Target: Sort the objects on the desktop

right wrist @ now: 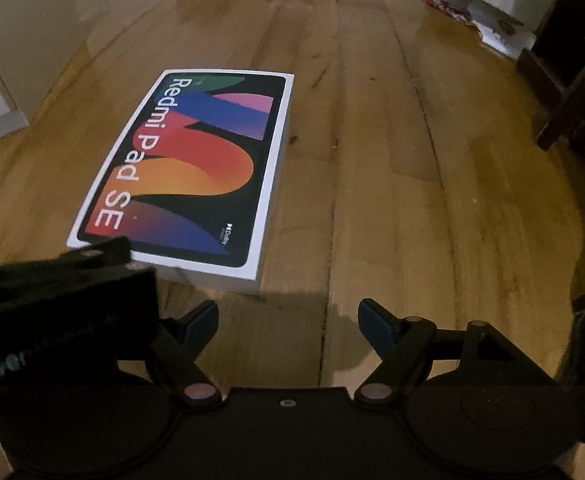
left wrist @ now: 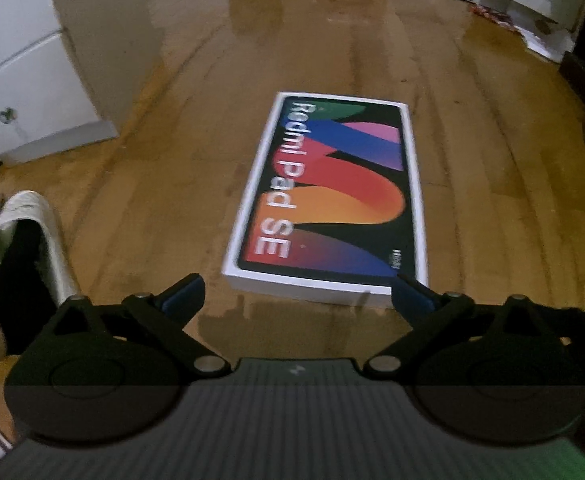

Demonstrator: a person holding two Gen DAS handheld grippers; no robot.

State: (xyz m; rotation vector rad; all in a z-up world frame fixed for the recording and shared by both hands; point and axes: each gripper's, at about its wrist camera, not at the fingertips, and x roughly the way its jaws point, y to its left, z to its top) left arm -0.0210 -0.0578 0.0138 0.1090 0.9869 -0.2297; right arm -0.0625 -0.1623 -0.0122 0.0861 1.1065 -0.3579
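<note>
A white tablet box [left wrist: 328, 200] printed "Redmi Pad SE" over coloured curves is seen lying flat on the wooden floor [left wrist: 472, 200], its long side running away from both cameras. The left gripper [left wrist: 298, 292] is held just short of the box's near end with its 2 fingers spread wide; nothing is gripped, and the pads are kept clear of the cardboard. The right gripper [right wrist: 288, 320] is held over bare floor to the right of the box, its jaws likewise parted and empty. White drawers [left wrist: 20, 80] are seen at the left, and a white slipper [left wrist: 32, 236] near them.
</note>
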